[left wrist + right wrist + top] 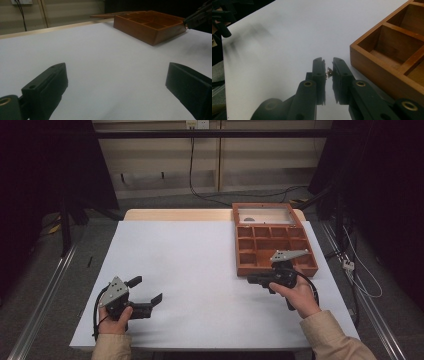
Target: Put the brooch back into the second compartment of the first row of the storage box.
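My right gripper (pixel 252 280) hovers just in front of the near-left corner of a wooden compartment box (pixel 278 270), pointing left. In the right gripper view its jaws (pixel 328 65) are shut on a tiny brownish metal piece (pixel 329 72), with the box wall (pixel 377 62) close on the right. My left gripper (pixel 148 289) rests at the near-left of the white table, held by a hand, with its jaws wide apart. The left gripper view shows nothing between those jaws (pixel 116 85); the box (pixel 150 32) lies far ahead of them.
The box's lid (pixel 262 214), with a clear panel, lies open behind it at the table's far right. White table surface (pixel 200 260) stretches between the two grippers. Cables and metal rails run along the floor beside the table.
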